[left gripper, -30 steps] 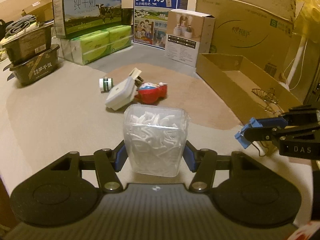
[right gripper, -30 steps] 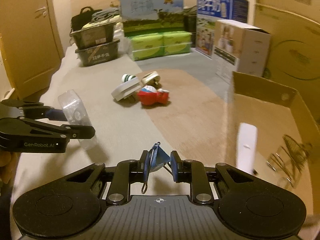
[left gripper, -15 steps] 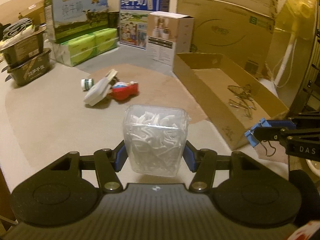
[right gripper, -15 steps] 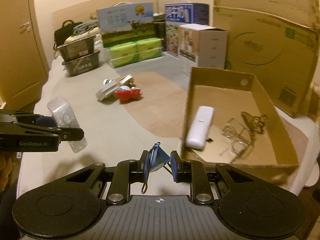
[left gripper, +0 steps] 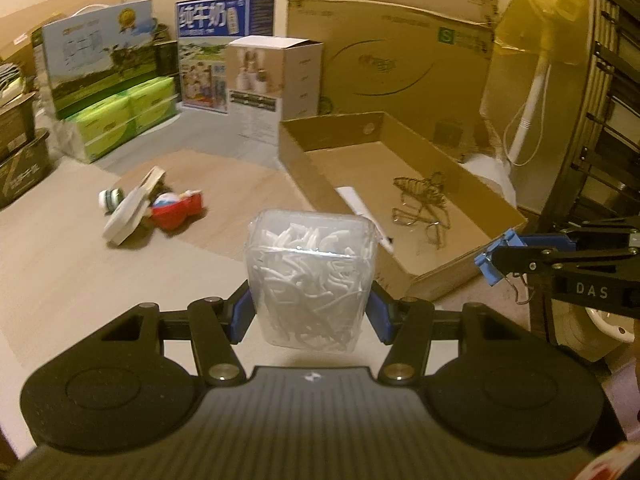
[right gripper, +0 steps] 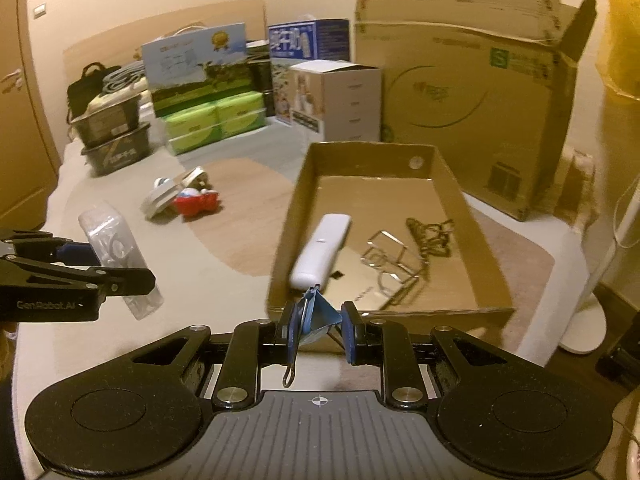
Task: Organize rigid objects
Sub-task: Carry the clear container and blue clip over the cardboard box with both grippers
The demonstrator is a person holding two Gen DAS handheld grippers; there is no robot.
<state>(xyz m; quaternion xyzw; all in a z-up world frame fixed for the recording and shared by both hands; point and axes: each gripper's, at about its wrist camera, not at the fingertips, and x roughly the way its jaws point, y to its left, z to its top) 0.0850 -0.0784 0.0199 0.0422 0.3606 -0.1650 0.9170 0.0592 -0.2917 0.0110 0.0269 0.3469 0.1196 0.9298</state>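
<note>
My left gripper point(left gripper: 311, 312) is shut on a clear plastic box of white picks point(left gripper: 311, 280), held upright above the beige surface just left of the shallow cardboard tray point(left gripper: 316, 176). From the right wrist view this box point(right gripper: 116, 256) shows at the far left. My right gripper point(right gripper: 319, 330) is shut on a small blue binder clip point(right gripper: 316, 314), hovering at the tray's near edge point(right gripper: 384, 314). Inside the tray lie a white remote point(right gripper: 320, 250) and wire clips point(right gripper: 404, 256). A red toy point(left gripper: 178, 212), a white device point(left gripper: 126, 216) and a small roll point(left gripper: 109, 200) lie on the surface.
Milk cartons point(left gripper: 100, 68), green tissue packs point(left gripper: 120, 120) and a white carton point(left gripper: 276, 76) line the back. A large cardboard box point(left gripper: 392, 48) stands behind the tray. Dark food trays point(right gripper: 116, 136) stack at the far left. A fan stand point(right gripper: 580, 320) is on the right.
Both grippers have moved right toward the tray and risen slightly, each keeping its load. The tray's inside and the white remote have come into view.
</note>
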